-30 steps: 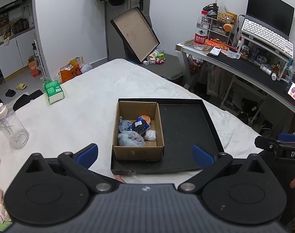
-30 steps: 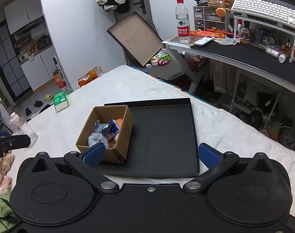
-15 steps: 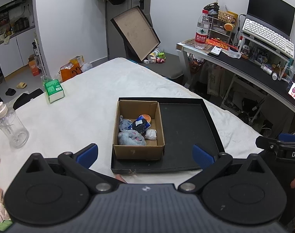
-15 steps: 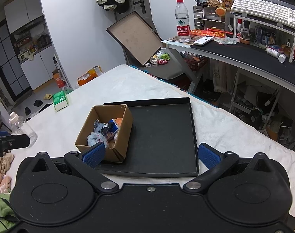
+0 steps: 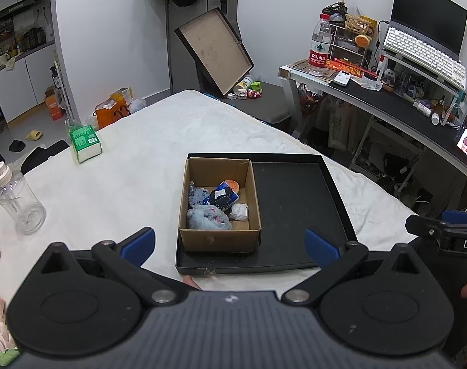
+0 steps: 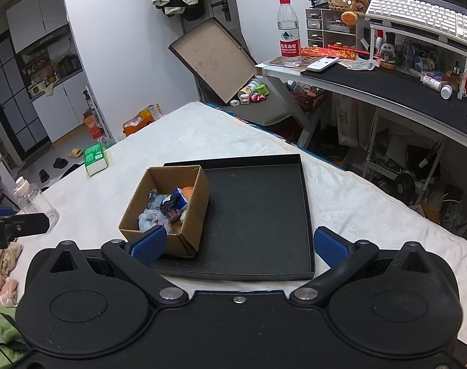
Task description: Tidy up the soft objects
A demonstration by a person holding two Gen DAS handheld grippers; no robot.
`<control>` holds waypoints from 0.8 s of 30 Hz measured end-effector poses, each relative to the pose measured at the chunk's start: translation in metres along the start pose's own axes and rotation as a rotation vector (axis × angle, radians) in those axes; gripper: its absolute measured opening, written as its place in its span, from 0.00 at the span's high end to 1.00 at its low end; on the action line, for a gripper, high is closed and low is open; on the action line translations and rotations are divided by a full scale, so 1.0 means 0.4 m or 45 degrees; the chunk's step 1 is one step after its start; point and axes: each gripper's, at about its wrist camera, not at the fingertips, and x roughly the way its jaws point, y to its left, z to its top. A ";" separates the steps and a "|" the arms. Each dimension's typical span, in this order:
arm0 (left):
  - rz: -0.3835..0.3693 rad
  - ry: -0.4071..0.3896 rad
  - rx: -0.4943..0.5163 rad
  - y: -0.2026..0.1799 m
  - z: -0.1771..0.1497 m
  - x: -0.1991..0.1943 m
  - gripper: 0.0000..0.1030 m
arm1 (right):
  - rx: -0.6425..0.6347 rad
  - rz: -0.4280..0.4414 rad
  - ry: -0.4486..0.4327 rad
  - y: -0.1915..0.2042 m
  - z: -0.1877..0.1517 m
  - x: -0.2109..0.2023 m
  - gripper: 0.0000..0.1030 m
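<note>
On the far left of the white-covered bed (image 5: 159, 153) we see a clear water bottle (image 5: 18, 206) and, further back, a green tissue pack (image 5: 85, 143), both well apart from the work. Our left gripper (image 5: 230, 243) hangs above the near edge with its jaws spread wide and nothing between them. Just beyond it sits the black tray (image 5: 295, 209), and in the tray's left part stands the open cardboard box (image 5: 219, 240). Inside the box lie the soft things: a fluffy blue-grey toy (image 5: 207, 219) nearest us, a dark blue pouch (image 5: 222, 198) behind it, an orange piece (image 5: 232, 185) at the back and a white crumpled wad (image 5: 239, 211) to the right. The tray's right part is bare. Our right gripper (image 6: 238, 246) also hovers with jaws wide and empty, its left fingertip (image 6: 149, 243) showing in front of the box's near corner. We judge the next step is picking an item from the box, probably for the bare tray floor. To do it well, we should come down from above with one gripper, clear the box walls, close on the topmost toy at its bulk, and perhaps steady the light box with the other.
</note>
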 end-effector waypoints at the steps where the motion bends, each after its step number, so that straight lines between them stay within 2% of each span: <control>1: 0.001 0.002 0.000 0.000 0.000 0.000 0.01 | 0.001 -0.001 0.001 -0.001 0.000 0.000 0.00; 24: 0.005 0.017 -0.003 0.001 -0.001 0.006 0.01 | 0.001 0.002 0.012 -0.003 -0.003 0.004 0.00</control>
